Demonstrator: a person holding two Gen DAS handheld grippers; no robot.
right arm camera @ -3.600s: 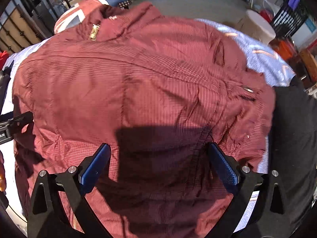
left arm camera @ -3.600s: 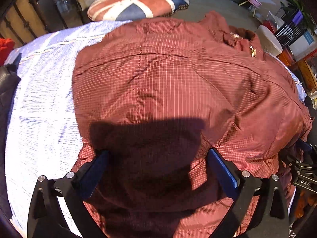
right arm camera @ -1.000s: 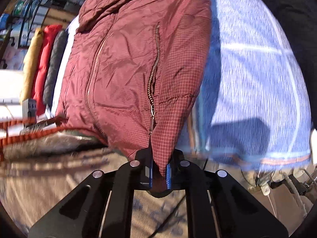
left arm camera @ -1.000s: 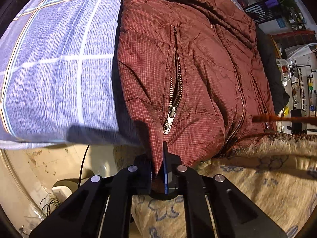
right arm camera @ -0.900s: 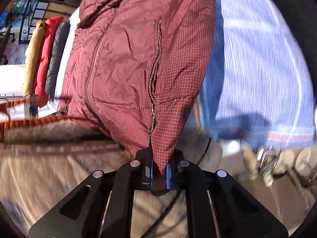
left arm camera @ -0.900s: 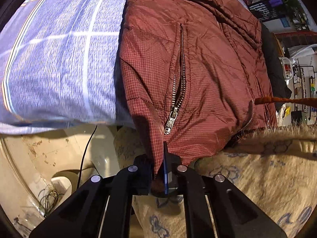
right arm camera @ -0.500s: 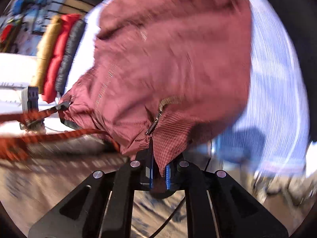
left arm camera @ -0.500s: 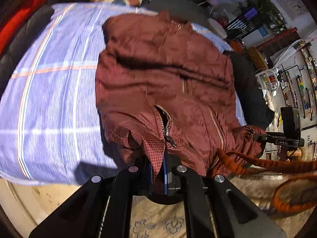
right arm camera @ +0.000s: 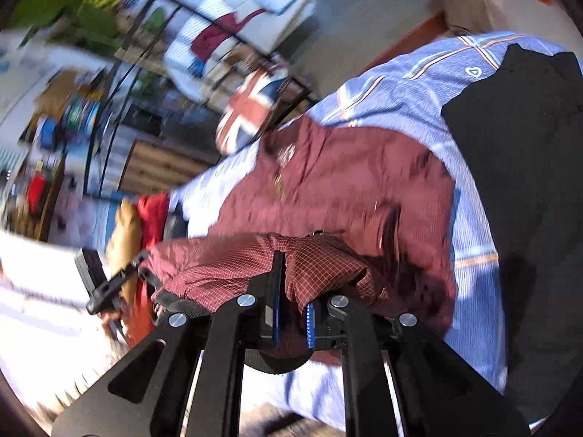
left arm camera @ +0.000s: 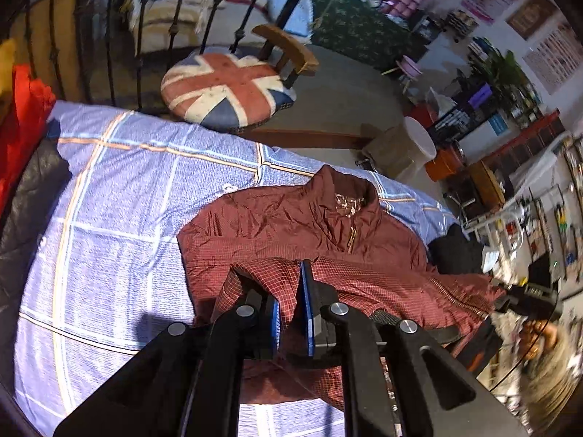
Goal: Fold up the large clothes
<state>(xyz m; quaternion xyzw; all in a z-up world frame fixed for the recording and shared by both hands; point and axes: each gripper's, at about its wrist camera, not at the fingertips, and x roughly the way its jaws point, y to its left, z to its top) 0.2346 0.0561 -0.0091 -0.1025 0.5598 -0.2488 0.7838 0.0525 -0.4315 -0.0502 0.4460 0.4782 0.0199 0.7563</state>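
A dark red checked jacket lies on a blue plaid bedsheet, collar towards the far side. My left gripper is shut on the jacket's bottom hem and holds it lifted over the jacket's body. My right gripper is shut on the other corner of the hem of the jacket, also lifted. The hem hangs stretched between the two grippers. The right gripper also shows at the right edge of the left wrist view.
A Union Jack cushion sits on a chair beyond the bed. A black garment lies on the sheet's right side. Red and black clothes lie at the left edge. A white-topped stool stands behind the bed.
Both grippers have lifted the jacket's bottom hem from the near bed edge and carried it up and forward over the jacket, towards the collar.
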